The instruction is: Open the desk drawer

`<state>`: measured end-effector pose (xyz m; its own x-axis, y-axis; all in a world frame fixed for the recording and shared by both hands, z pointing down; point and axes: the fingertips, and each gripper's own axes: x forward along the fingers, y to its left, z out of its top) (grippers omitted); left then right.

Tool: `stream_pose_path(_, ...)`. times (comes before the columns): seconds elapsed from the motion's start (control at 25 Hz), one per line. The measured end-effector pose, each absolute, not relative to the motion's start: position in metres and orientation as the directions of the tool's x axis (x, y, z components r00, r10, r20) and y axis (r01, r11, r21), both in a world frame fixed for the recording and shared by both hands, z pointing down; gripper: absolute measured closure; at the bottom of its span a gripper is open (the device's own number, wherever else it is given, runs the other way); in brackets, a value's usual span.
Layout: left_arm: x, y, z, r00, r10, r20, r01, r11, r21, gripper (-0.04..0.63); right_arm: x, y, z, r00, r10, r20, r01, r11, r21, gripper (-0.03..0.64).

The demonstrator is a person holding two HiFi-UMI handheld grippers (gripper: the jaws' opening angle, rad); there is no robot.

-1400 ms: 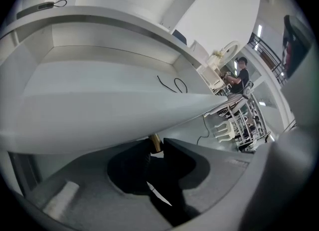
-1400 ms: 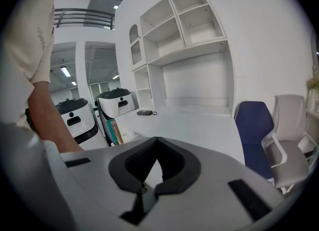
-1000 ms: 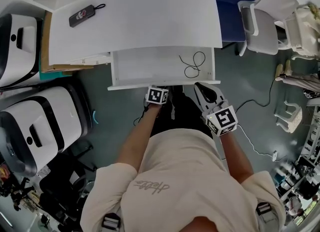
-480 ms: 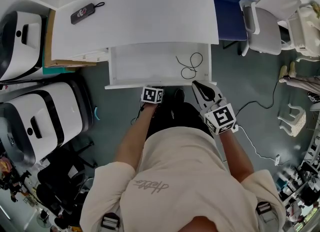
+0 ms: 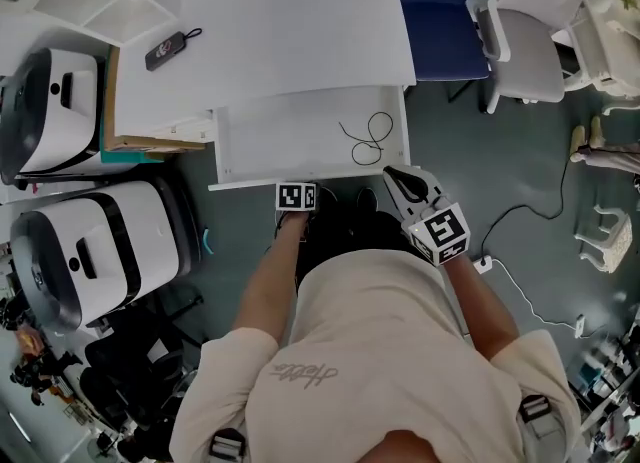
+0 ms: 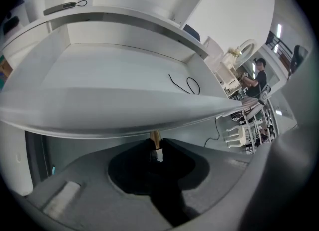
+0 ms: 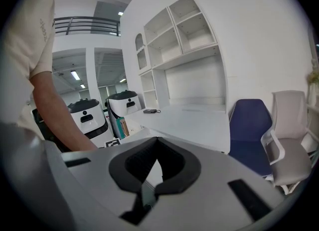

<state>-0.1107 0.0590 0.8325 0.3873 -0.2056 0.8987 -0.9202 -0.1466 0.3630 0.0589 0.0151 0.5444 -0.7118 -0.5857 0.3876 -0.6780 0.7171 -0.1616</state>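
Left tool (image 6: 155,150) is tucked up under the front lip of the drawer (image 5: 290,136), clenched tight, with a small tan piece pinched between its jaws right beneath that white edge. And the drawer is out! It's standing well clear of the white bench (image 5: 300,31), its pale floor fully on show, with a thin black cable (image 5: 368,138) looped loosely in the right-hand part.

Over to the right tool (image 5: 393,175): closed as well, jaw tips meeting, but gripping nothing. It hangs in the air near the drawer's front right corner, pointing towards the bench.

Up on the bench, a small dark gadget with a cord (image 5: 168,48) lies near the far left corner. A blue chair (image 5: 445,16) sits at the bench's right end, a white chair (image 5: 530,51) just beyond it. On the floor to the left stand two bulky white-and-black machines (image 5: 90,251), one behind the other.
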Motion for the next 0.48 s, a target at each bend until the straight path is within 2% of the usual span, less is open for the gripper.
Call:
stream_pose_path(0.2, -0.112, 0.062, 0.827, 0.362, -0.256, 0.896, -0.932, -0.074, 0.356, 0.512, 0.076, 0.021, 0.543, -0.714, -0.589, 0.378, -0.678, 0.716, -0.166, 0.62)
stream_pose_path(0.32, -0.115, 0.067, 0.817, 0.349, -0.264, 0.899, -0.937, -0.105, 0.333, 0.518, 0.079, 0.025, 0.545, -0.715, -0.582, 0.387, -0.675, 0.719, -0.165, 0.62)
stream_pose_path(0.36, -0.116, 0.069, 0.811, 0.351, -0.271, 0.896, -0.936, -0.121, 0.33, 0.557, 0.078, 0.025, 0.546, -0.715, -0.58, 0.39, -0.674, 0.721, -0.163, 0.618)
stream_pose_path(0.48, -0.122, 0.069, 0.787, 0.371, -0.305, 0.877, -0.925, -0.207, 0.319, 0.557, 0.074, 0.024, 0.545, -0.714, -0.582, 0.39, -0.675, 0.719, -0.162, 0.619)
